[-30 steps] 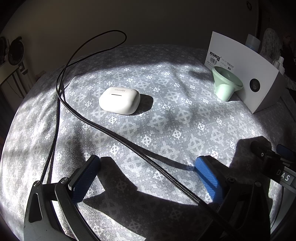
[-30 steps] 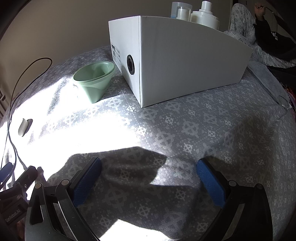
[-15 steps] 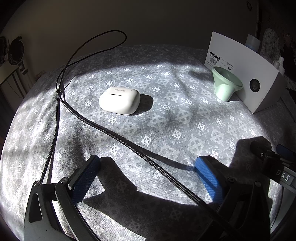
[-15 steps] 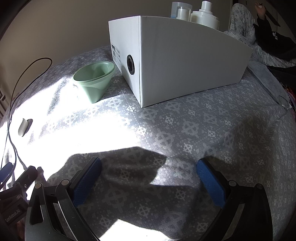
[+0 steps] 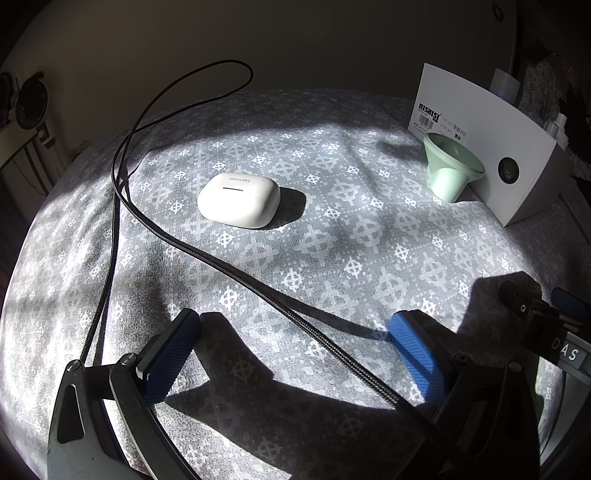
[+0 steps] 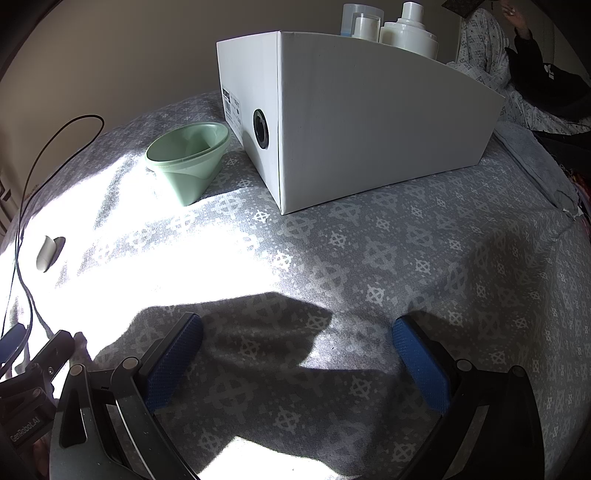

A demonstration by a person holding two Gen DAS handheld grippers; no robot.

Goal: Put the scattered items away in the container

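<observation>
A white earbud case (image 5: 239, 200) lies on the grey patterned bedspread (image 5: 332, 236), ahead of my left gripper (image 5: 291, 328), which is open and empty. A pale green funnel-shaped cup (image 5: 448, 168) rests against the white cardboard box (image 5: 491, 147) at the far right. In the right wrist view the same green cup (image 6: 190, 160) leans beside the white box (image 6: 369, 136), which holds white bottles (image 6: 408, 31). My right gripper (image 6: 297, 332) is open and empty, well short of the box. The earbud case (image 6: 46, 253) shows small at the far left.
A black braided cable (image 5: 236, 273) loops across the bedspread and passes between the left gripper's fingers (image 5: 413, 347). The right gripper's body (image 5: 546, 328) shows at the left view's right edge. A person (image 6: 532, 55) sits beyond the box. A small fan (image 5: 29, 99) stands far left.
</observation>
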